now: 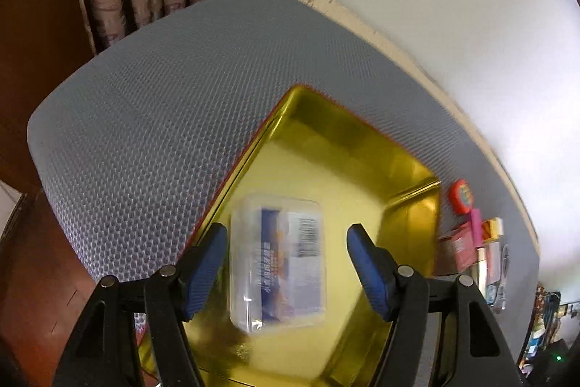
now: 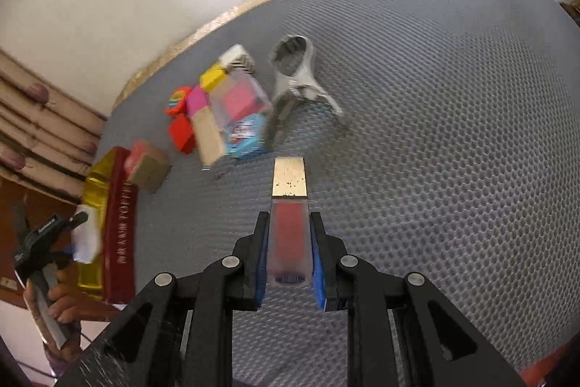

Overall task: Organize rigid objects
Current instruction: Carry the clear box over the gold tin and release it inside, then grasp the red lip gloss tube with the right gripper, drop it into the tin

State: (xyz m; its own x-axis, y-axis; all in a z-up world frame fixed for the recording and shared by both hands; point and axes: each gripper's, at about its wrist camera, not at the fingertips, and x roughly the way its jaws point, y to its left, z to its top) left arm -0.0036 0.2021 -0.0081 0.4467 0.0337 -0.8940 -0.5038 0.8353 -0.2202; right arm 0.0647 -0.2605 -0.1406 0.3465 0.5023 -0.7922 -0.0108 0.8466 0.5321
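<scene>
Bright daylight, motion blur, fisheye-warped dark corners.

The print on the clear plastic box (image 1: pixel 277 260) between your left gripper (image 1: pixel 286 272) fingers is smeared by motion; you can't read it. The gold tin (image 1: pixel 362 147) beneath it runs off the lower edge, its near wall hidden behind the gripper. Beyond your right gripper (image 2: pixel 289 256), the pile of small boxes (image 2: pixel 224 104) blurs together, so which ones touch is unclear. Far left of it, your left hand (image 2: pixel 58 307) is cut by the frame edge.
</scene>
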